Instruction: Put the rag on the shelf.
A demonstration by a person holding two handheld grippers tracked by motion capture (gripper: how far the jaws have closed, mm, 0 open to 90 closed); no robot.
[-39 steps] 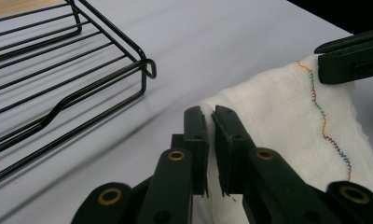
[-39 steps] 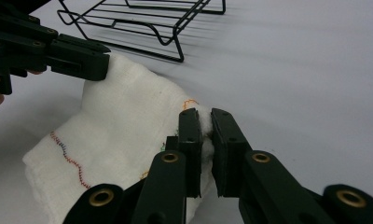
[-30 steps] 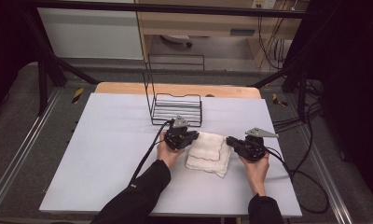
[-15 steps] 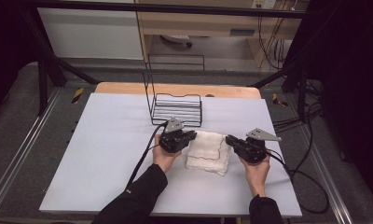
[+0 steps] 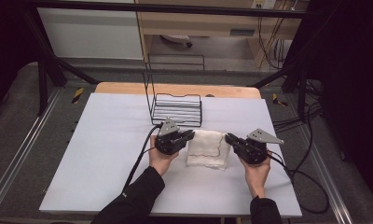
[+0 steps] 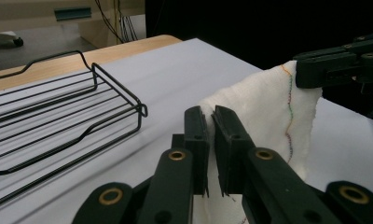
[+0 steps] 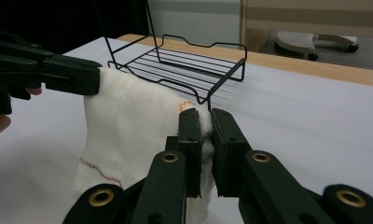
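My left gripper (image 6: 210, 135) and right gripper (image 7: 208, 135) each pinch a corner of the white cloth (image 5: 206, 148) | cloth mid-bench, just near of the wire rack (image 5: 177, 110) | risk: thin bites slip if I pull apart; hem may snag the rack.

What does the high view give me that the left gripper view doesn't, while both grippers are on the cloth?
High view alone: both hands, the person's left hand and right hand, the whole grey table, the cables trailing off it, and the cloth's near end lying on the table.

Left gripper view alone: the left gripper up close, its jaws shut on a thin edge of the white cloth, and the coloured stitching running down the lifted cloth.

Both: the cloth held between the two grippers, the right gripper pinching the opposite corner, and the black wire rack beyond.
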